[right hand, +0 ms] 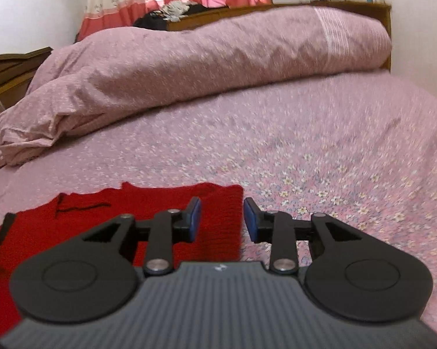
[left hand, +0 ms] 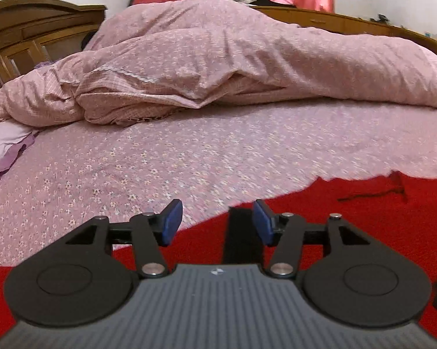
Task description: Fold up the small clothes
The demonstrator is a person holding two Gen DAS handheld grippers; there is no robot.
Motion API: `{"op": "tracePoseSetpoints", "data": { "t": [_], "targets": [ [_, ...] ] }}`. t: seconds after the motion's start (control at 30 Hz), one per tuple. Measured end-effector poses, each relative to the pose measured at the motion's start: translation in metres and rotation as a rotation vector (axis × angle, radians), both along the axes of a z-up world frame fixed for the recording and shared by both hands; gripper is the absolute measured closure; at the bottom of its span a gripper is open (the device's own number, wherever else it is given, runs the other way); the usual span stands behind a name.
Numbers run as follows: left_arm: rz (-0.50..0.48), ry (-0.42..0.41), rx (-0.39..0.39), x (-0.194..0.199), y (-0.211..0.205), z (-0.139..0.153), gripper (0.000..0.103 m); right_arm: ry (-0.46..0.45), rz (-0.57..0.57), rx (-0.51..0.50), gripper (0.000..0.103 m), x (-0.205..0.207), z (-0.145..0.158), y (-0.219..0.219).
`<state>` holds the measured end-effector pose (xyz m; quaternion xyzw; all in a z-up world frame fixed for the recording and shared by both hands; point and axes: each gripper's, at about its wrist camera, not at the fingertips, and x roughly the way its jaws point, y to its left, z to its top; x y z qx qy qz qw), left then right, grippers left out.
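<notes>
A red knitted garment lies flat on the bed, near its front edge. The left gripper hovers over the garment's left part, fingers released, nothing between them. The right gripper hangs above its right edge, fingers apart and empty. A rumpled pink duvet is heaped along the far side.

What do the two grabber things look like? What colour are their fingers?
Both look the same. The left gripper and the right gripper each have two black fingers tipped with flat blue pads. Black link bars with shiny silver pins join them to two round black discs. Between the discs sits a ribbed grey body with a tiny white mark. No cables or sleeves show.
</notes>
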<state>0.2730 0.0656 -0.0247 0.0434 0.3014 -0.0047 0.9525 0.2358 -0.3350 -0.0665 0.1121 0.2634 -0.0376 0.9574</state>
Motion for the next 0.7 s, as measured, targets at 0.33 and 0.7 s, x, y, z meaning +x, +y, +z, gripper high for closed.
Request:
{"op": "tracePoseSetpoints", "data": {
  "t": [0.33, 0.7],
  "targets": [
    [-0.094, 0.126, -0.045, -0.026, -0.024, -0.018, 0.043, 0.120, 0.117, 0.083, 0.068, -0.025, 0.004, 0.037],
    [-0.023, 0.168, -0.040, -0.018, -0.023, -0.044, 0.041, 0.126, 0.106, 0.131, 0.067, -0.027, -0.031, 0.045]
  ]
}}
